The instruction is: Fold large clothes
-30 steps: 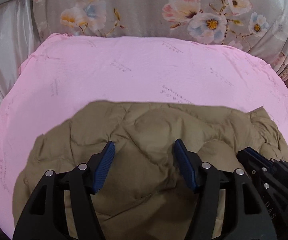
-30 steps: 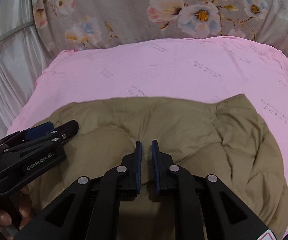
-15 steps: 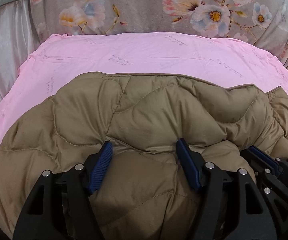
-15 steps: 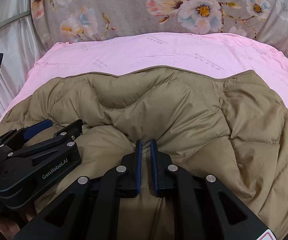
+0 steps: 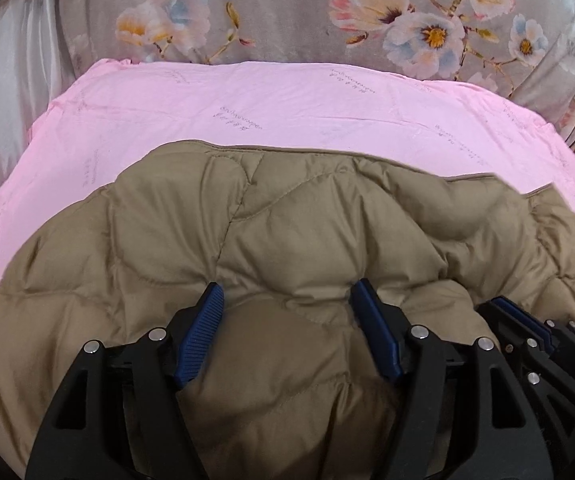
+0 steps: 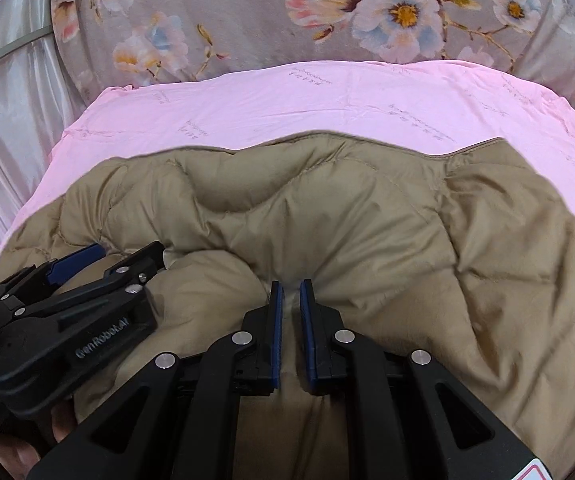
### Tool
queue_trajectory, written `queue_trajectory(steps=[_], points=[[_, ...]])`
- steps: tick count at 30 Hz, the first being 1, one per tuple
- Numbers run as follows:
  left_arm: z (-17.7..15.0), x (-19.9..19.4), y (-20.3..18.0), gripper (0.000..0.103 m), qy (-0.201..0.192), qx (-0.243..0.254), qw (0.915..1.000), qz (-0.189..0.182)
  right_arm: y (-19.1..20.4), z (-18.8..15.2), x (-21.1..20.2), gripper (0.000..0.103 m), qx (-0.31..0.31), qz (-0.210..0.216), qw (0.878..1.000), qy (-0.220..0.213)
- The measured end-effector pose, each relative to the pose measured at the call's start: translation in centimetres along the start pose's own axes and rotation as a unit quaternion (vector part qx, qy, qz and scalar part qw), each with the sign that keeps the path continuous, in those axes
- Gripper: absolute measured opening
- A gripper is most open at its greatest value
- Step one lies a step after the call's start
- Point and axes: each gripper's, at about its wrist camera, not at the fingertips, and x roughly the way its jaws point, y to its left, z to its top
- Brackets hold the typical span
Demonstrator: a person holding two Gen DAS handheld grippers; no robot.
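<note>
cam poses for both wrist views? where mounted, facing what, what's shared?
Left wrist: on left gripper, angled down at tan quilted jacket; jaws wide around a fold; right gripper at right.
Right wrist: on right gripper, same tilt; pinches jacket; left gripper and hand at left.
Shared: jacket, pink sheet, floral fabric.

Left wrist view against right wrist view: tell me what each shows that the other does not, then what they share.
Only the left wrist view shows the left gripper head on, its jaws standing wide with a puffy bulge of the tan quilted jacket between them.

Only the right wrist view shows the right gripper pinched narrowly on a fold of the jacket, and a person's hand at the lower left edge.

Both show the jacket lying on the pink sheet, the floral fabric behind it, and the other gripper from the side.
</note>
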Motion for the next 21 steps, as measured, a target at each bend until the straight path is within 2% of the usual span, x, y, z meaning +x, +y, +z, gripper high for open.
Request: queue_trajectory(steps=[3,7,12,17,21], points=[[-1.5,-3.8,0.8,0.066,0.001,-0.015,0.9994,-0.03,0.7,-1.8,-3.4,0.014,-0.004,0.017,1.0,-0.001],[-4.3,-6.7,0.3,0.066,0.003,0.002,0.9995,-0.031,1.6,-4.8,-5.3,0.014,-0.011,0.028,0.999,0.018],[-7.5,-7.2,-0.3,0.066,-0.007,0.015,0.9998,-0.006,2.2,-7.0,-5.1,0.013,-0.031,0.012,0.999,0.011],[-8.5,-6.6,-0.9,0.066,-0.025,0.032,0.9991,0.017,2.2,-7.6,-4.5,0.013,-0.039,0.005,0.999,0.003],[-8.4,-6.7,-0.3,0.066,-0.023,0.02,0.9995,0.001,2.1,-7.6,-4.7,0.012,-0.04,0.01,0.999,0.007]])
